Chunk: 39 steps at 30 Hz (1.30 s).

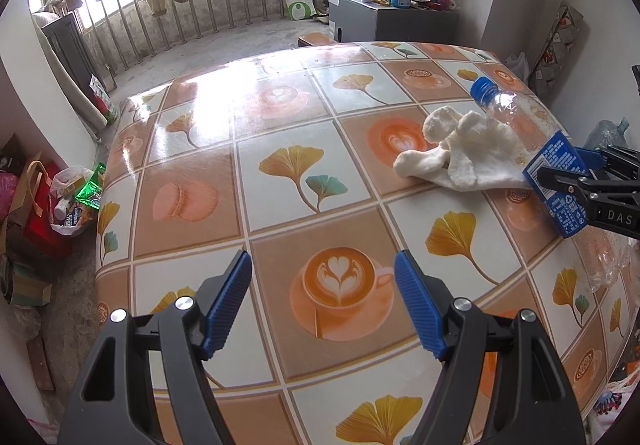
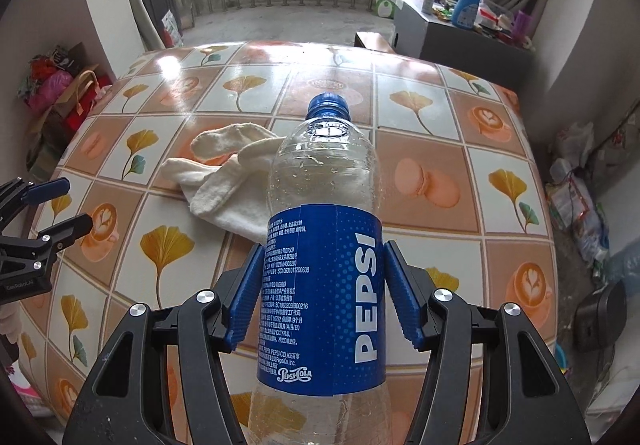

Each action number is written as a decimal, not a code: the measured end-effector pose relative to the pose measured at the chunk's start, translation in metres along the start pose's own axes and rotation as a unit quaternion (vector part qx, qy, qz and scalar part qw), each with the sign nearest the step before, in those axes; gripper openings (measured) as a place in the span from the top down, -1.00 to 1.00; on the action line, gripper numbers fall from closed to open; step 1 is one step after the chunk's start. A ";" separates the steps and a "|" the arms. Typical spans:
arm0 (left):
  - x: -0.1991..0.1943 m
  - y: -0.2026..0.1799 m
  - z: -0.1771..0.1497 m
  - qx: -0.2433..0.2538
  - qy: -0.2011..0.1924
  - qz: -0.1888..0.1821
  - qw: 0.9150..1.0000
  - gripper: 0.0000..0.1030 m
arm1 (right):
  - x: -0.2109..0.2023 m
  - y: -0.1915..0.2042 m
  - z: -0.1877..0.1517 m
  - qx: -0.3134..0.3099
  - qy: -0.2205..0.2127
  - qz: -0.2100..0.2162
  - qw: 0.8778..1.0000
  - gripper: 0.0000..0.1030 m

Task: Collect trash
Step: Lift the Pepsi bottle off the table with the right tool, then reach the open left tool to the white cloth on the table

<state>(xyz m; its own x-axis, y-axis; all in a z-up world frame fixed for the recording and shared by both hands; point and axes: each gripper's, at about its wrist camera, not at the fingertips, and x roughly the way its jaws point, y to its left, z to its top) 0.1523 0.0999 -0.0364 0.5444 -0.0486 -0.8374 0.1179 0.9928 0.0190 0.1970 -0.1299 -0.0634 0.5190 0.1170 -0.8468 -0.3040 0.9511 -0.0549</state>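
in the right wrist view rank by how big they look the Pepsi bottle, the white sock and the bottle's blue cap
1. Clear plastic Pepsi bottle with blue label, though nearness to the camera inflates it.
2. Cream-white fabric sock.
3. Blue screw cap.

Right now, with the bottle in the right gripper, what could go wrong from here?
The right gripper pinches the Pepsi bottle on its slick label, and the thin empty plastic might slip or buckle. The white cloth lies right beside the bottle, so a low swing might drag it. The left gripper hangs open nearby and could get bumped.
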 end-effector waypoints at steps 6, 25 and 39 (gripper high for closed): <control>-0.005 0.000 0.000 0.001 -0.004 0.003 1.000 -0.39 | -0.006 0.008 -0.009 -0.011 0.010 0.015 1.000 -0.08; -0.014 -0.015 -0.002 0.025 -0.013 0.002 1.000 -0.39 | -0.036 0.033 -0.054 -0.029 0.034 0.071 0.996 -0.08; -0.017 -0.033 -0.004 0.044 -0.019 -0.053 0.997 -0.39 | -0.065 -0.025 -0.080 0.131 -0.005 0.116 0.985 -0.08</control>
<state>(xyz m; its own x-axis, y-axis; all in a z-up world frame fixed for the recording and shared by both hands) 0.1354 0.0686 -0.0246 0.5557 -0.1584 -0.8162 0.2482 0.9685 -0.0190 0.1065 -0.1842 -0.0494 0.4685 0.3423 -0.8145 -0.2007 0.9390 0.2792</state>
